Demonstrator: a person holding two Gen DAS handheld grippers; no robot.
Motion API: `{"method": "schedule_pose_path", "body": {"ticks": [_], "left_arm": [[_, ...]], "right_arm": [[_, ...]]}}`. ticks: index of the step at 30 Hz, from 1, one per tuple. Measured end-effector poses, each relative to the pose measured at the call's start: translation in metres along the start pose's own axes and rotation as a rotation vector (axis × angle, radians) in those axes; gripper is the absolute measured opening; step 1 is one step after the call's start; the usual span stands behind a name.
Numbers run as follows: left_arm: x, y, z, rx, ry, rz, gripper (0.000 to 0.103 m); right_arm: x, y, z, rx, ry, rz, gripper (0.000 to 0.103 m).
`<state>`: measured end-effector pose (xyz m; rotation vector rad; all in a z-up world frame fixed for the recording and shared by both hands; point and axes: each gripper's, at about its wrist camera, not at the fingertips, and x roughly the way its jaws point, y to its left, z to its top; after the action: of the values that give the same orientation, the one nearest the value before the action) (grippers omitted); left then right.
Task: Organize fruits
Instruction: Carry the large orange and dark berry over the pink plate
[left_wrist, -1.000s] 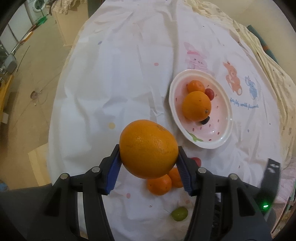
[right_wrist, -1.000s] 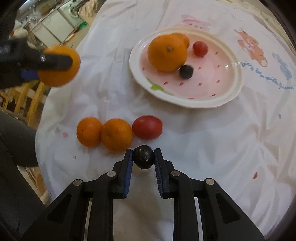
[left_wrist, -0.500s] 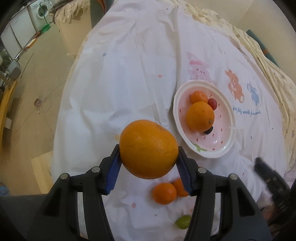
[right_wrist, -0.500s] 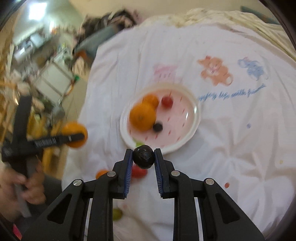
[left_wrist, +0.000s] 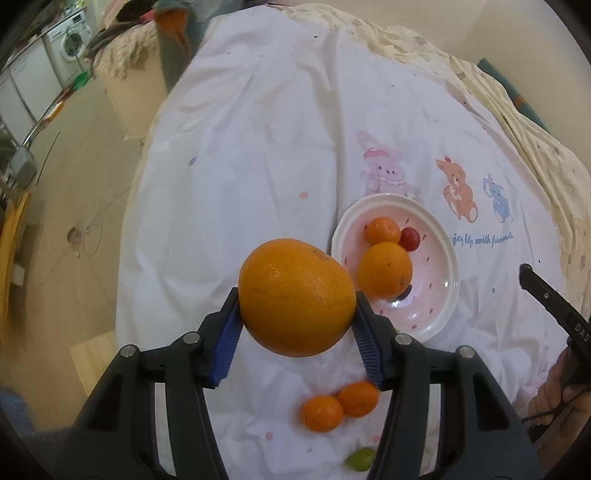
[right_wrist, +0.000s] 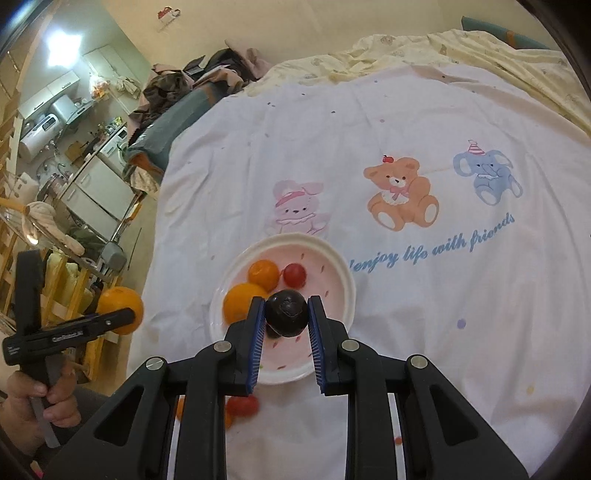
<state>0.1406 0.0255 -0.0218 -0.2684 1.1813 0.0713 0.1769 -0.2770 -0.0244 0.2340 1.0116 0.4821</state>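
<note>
A wrinkled white sheet printed with cartoon animals covers the bed. The left gripper clamps a big, dimpled orange above it. The right gripper pinches a small, dark, round fruit over the glossy pink-speckled plate.

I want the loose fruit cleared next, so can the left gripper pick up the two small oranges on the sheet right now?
Probably not yet. The left gripper is shut on a large orange, so its jaws are full. The two small oranges lie uncovered on the sheet just below it.
</note>
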Motion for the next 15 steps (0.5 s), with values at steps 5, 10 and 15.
{"method": "schedule_pose_path", "body": {"ticks": [5,10,15], "left_arm": [[0.022,-0.013,0.02,-0.004,0.038,-0.077,0.053],[0.047,-0.032,0.034,0.021,0.041,-0.109,0.053],[0.066,-0.048,0.046,0.041,0.046,-0.132,0.053]], "right_arm": [[0.02,-0.013,0.011,0.031,0.032,-0.001,0.024],[0.042,-0.02,0.014,0.035,0.075,-0.018,0.024],[0.061,-0.025,0.015,0.036,0.118,-0.033,0.024]]}}
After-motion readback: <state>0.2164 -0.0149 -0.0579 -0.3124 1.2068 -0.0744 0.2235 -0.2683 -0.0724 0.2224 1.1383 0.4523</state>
